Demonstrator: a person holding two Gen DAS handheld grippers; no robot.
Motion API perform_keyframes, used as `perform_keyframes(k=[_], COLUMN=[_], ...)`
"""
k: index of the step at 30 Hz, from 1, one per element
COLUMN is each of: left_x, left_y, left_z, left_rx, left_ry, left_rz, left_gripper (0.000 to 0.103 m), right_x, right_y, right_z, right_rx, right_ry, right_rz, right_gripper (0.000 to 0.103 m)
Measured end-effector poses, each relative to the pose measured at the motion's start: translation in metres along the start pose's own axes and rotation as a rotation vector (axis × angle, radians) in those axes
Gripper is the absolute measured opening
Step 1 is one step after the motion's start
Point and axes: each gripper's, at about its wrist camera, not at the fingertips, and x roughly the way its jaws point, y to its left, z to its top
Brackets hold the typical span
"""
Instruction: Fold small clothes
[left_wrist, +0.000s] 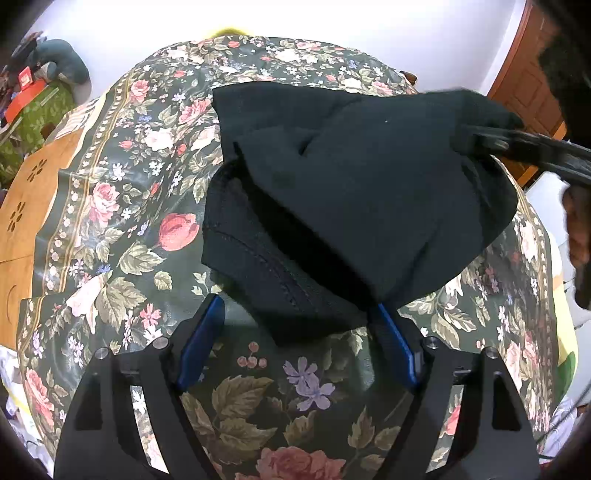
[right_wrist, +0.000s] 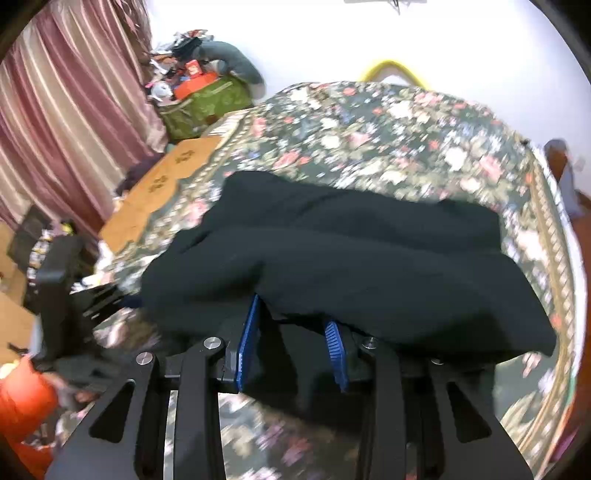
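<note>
A black garment lies partly folded on the floral tablecloth. Its near hem drapes between the fingers of my left gripper, which stands wide open just in front of it. My right gripper comes in from the right, shut on the garment's right edge and lifting it. In the right wrist view the black garment drapes over my right gripper. Cloth hangs between its blue pads, and its fingertips are hidden under the fabric. This view is motion-blurred.
A wooden table surface shows left of the cloth. A green box with clutter and a pink curtain stand at the left. A wooden door is at the far right. An orange object sits low left.
</note>
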Motion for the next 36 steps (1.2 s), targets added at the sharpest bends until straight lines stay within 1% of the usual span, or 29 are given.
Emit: perform_keyframes(k=[2, 4, 6, 7, 8, 10, 12, 14, 16, 20, 22, 23, 26, 29, 31, 35, 36], left_x=[-0.005, -0.012, -0.017, -0.018, -0.017, -0.013, -0.004, 0.006, 0.015, 0.029, 0.030, 0.027, 0.013, -0.004, -0.009, -0.012, -0.012], left_y=[-0.002, -0.007, -0.011, -0.013, -0.012, -0.009, -0.003, 0.003, 0.009, 0.023, 0.037, 0.042, 0.060, 0.077, 0.085, 0.093, 0.092], left_z=[0.003, 0.009, 0.018, 0.025, 0.031, 0.044, 0.057, 0.069, 0.083, 0.120, 0.136, 0.141, 0.146, 0.144, 0.138, 0.120, 0.114], left_rx=[0.010, 0.026, 0.044, 0.046, 0.042, 0.025, -0.008, -0.039, -0.058, -0.100, -0.162, -0.189, -0.272, -0.306, -0.315, -0.324, -0.319], left_ry=[0.004, -0.015, -0.034, -0.036, -0.032, -0.023, -0.007, 0.010, 0.016, 0.015, 0.004, -0.011, -0.075, -0.123, -0.118, -0.087, -0.083], left_rz=[-0.012, -0.005, 0.009, 0.009, 0.007, 0.008, 0.003, 0.009, 0.019, 0.003, 0.004, 0.009, 0.037, 0.117, 0.124, 0.089, 0.080], left_gripper=[0.072, 0.071, 0.071, 0.071, 0.071, 0.071, 0.071, 0.071, 0.071, 0.071, 0.071, 0.071, 0.071, 0.071, 0.071, 0.072, 0.074], right_x=[0.008, 0.004, -0.009, -0.016, -0.026, -0.037, -0.047, -0.048, -0.044, -0.024, -0.012, -0.008, -0.013, -0.022, -0.027, -0.037, -0.037], right_y=[0.000, 0.002, 0.003, 0.001, -0.001, -0.002, -0.005, -0.014, -0.025, -0.048, -0.057, -0.063, -0.073, -0.082, -0.083, -0.090, -0.091], right_z=[0.009, 0.014, 0.016, 0.017, 0.014, 0.010, 0.003, -0.005, -0.010, -0.018, -0.018, -0.016, -0.013, -0.013, -0.016, -0.024, -0.025], right_rx=[-0.017, -0.023, -0.004, 0.009, 0.024, 0.017, -0.013, -0.022, -0.012, 0.020, 0.035, 0.043, 0.095, 0.152, 0.155, 0.174, 0.179], right_ry=[-0.020, -0.087, -0.189, -0.224, -0.264, -0.292, -0.288, -0.246, -0.217, -0.103, -0.051, -0.047, -0.101, -0.139, -0.145, -0.144, -0.139], right_rz=[-0.045, -0.092, -0.115, -0.109, -0.087, -0.075, -0.088, -0.088, -0.091, -0.096, -0.102, -0.121, -0.141, -0.133, -0.149, -0.181, -0.182], right_gripper=[0.031, 0.031, 0.032, 0.036, 0.047, 0.055, 0.055, 0.059, 0.060, 0.060, 0.060, 0.060, 0.060, 0.060, 0.060, 0.072, 0.073])
